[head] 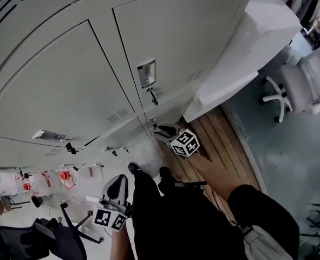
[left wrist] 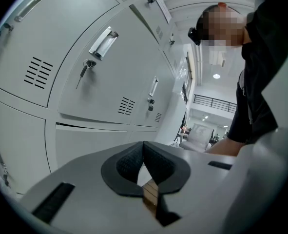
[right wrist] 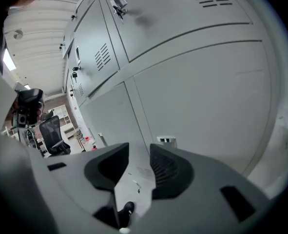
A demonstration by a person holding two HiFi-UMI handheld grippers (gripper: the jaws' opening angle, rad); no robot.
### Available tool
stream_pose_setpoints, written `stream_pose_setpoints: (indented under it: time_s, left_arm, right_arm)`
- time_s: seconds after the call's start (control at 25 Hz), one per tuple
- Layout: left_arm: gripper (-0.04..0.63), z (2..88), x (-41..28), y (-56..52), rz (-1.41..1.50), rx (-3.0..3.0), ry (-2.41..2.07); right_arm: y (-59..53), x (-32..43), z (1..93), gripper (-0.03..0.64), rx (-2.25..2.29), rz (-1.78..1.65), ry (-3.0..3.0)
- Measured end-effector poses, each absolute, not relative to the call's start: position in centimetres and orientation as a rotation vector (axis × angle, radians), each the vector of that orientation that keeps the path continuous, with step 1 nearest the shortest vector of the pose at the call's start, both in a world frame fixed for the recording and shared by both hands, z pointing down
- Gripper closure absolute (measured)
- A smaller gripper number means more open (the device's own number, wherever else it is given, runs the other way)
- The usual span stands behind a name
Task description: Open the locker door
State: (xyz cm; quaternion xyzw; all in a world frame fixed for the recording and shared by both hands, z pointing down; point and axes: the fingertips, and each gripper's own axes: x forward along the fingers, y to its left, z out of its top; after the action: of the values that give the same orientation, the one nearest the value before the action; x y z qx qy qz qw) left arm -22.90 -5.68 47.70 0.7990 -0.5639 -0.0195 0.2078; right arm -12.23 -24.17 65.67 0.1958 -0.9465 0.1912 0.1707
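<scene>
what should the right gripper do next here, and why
Probably ease the right gripper forward onto the small handle of the lower locker door. Its jaws stand open and empty, the handle sits just beyond them, and that door looks closed.

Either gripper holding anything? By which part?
Nothing is held. The left gripper is shut on nothing; the right gripper is open and empty, facing the grey metal locker doors.
</scene>
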Motion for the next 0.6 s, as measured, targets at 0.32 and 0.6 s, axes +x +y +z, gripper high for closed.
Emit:
stream_pose_setpoints:
  time_s: [0.32, 0.6]
  left_arm:
    - [0.581, 49.2, -23.7, -4.4, -0.002, 2.174, -1.573]
    - [0.581, 49.4, -23.7, -4.3, 0.006, 2.164, -1.571]
  right_arm:
    - [-26.5, -13.2, 69.9, 0.480, 0.594, 0.521, -2.630]
    - [-28.1, -13.9, 71.6, 0.480, 0.624, 0.471, -2.592]
